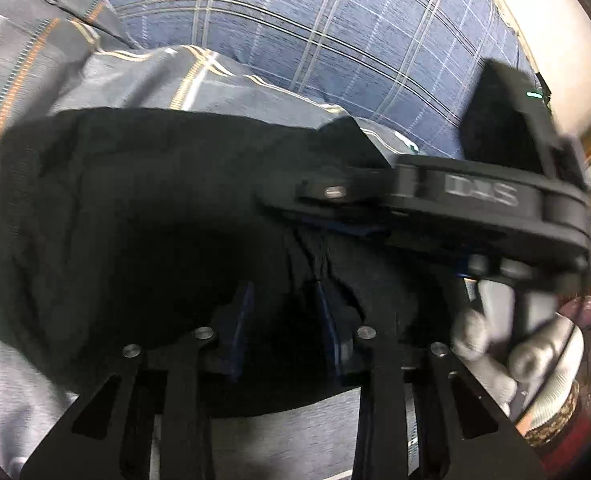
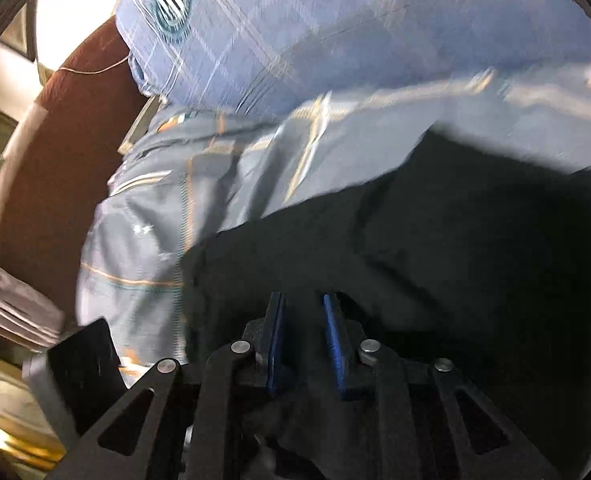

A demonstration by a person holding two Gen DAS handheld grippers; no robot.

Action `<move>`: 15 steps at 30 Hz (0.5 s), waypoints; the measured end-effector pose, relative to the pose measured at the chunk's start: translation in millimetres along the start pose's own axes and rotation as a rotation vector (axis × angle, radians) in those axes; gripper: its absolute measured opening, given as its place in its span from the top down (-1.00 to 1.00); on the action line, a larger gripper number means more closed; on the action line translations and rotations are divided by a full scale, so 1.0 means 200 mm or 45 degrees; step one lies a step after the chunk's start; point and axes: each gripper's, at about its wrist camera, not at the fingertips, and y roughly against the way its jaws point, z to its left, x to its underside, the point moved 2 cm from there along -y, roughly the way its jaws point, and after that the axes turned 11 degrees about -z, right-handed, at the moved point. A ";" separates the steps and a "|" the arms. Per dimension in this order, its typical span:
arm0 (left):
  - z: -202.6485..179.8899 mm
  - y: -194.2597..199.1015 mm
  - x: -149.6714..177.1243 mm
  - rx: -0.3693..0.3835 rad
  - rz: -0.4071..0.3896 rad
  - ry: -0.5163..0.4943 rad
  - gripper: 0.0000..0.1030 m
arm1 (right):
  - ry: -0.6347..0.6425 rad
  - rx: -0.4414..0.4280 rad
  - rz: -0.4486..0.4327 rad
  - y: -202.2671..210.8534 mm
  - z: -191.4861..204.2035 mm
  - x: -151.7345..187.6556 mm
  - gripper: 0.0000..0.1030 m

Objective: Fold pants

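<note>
The black pants point(image 1: 135, 208) lie bunched on a grey striped bedcover point(image 1: 23, 80). In the left wrist view my left gripper point(image 1: 283, 292) has its blue pads point(image 1: 243, 320) a little apart with black cloth between them. The right gripper point(image 1: 335, 192) reaches in from the right, held by a gloved hand point(image 1: 535, 344), its tips on the pants' far edge. In the right wrist view the right gripper point(image 2: 303, 304) has blue pads point(image 2: 331, 332) slightly apart over the pants point(image 2: 435, 248); whether cloth is pinched is unclear. The view is blurred.
A blue plaid pillow point(image 1: 335, 32) lies behind the pants, also in the right wrist view point(image 2: 335, 20). A brown headboard or sofa edge point(image 2: 55, 152) stands at the left. A pale wall point(image 1: 555, 20) is at the right.
</note>
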 end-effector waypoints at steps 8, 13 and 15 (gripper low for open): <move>0.26 0.20 -0.04 -0.020 -0.163 0.107 0.41 | 0.147 0.058 -0.226 0.36 0.16 0.04 0.55; 0.33 0.23 -0.06 -0.049 -0.205 0.159 0.41 | 0.147 0.094 -0.090 0.33 0.12 0.27 0.55; 0.32 0.25 -0.06 -0.079 -0.223 0.150 0.41 | 0.056 0.078 -0.024 0.22 0.04 0.36 0.69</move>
